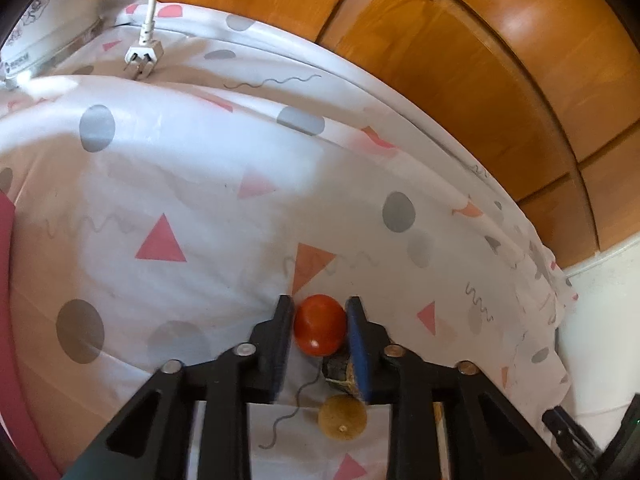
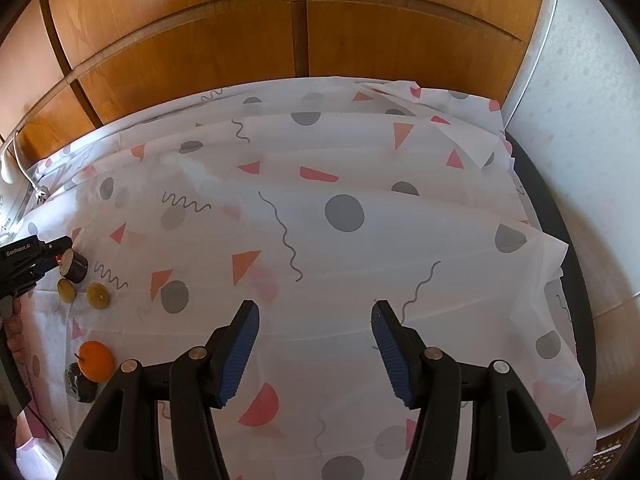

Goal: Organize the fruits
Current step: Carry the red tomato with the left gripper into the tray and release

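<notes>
In the left wrist view my left gripper [image 1: 319, 304] is shut on a small red tomato-like fruit [image 1: 320, 330], held just above the patterned cloth [image 1: 180, 200]. Below it lie a dark cut fruit piece [image 1: 338, 372] and a yellow-brown round fruit [image 1: 343, 417]. In the right wrist view my right gripper [image 2: 314, 312] is open and empty over the cloth. At its far left the left gripper [image 2: 60, 250] shows, beside a dark cylinder-shaped fruit piece [image 2: 75, 266], two yellow round fruits [image 2: 98, 295], an orange [image 2: 96, 361] and another dark piece [image 2: 78, 382].
A white iron [image 1: 44, 28] and its plug [image 1: 144, 56] lie at the cloth's far left. Wooden cabinet doors [image 2: 300, 32] stand behind the table. A pink object [image 1: 8, 280] sits at the left edge. The table's right edge [image 2: 560, 240] borders a white wall.
</notes>
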`<state>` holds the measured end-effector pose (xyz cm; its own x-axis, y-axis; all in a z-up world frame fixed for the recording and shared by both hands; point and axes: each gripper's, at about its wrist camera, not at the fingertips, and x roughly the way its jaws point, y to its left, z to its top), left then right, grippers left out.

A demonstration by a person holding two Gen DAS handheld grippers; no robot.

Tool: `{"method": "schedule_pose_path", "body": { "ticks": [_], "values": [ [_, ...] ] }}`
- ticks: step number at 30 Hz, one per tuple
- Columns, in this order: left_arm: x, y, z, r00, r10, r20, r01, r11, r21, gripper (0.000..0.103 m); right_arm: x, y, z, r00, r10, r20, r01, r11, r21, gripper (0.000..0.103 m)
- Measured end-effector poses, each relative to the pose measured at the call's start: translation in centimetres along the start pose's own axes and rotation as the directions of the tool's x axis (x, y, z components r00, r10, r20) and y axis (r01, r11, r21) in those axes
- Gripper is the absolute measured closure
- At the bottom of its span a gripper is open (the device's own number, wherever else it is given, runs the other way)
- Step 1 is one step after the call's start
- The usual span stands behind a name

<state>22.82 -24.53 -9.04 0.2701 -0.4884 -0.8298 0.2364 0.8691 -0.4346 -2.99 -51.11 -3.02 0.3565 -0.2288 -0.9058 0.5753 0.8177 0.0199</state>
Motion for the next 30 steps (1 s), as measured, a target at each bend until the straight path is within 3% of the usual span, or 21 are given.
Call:
{"method": "schedule_pose_path", "body": {
  "ticks": [8,17,25,30],
  "values": [
    [-3.5,1.8,-1.5,1.0,0.007,0.022,-0.007,1.0,0.013,0.077,0.2,-0.3,0.0,1.0,-0.019,-0.003,0.019,1.0,0.006,0.044],
    [-11.6,5.1,-3.8,0.988,0.033,0.148,-0.034,0.999,0.003,0.077,0.2,-1.7,0.0,0.999,-0.049,0.002,0.049,0.997,0.059,0.044],
    [-18.8,13.3,-5.3,0.965,0.113,0.235,-0.088,0.989,-0.117,0.077,0.1,-1.5,-0.2,0.998,-0.056,0.006,0.056,0.997,0.048,0.044],
    [-19.7,18.3,-5.1,0.962,0.157,0.225,-0.106,0.968,-0.227,0.077,0.1,-1.2,-0.3,0.998,-0.069,0.007,0.068,0.997,0.043,0.044]
  ]
}}
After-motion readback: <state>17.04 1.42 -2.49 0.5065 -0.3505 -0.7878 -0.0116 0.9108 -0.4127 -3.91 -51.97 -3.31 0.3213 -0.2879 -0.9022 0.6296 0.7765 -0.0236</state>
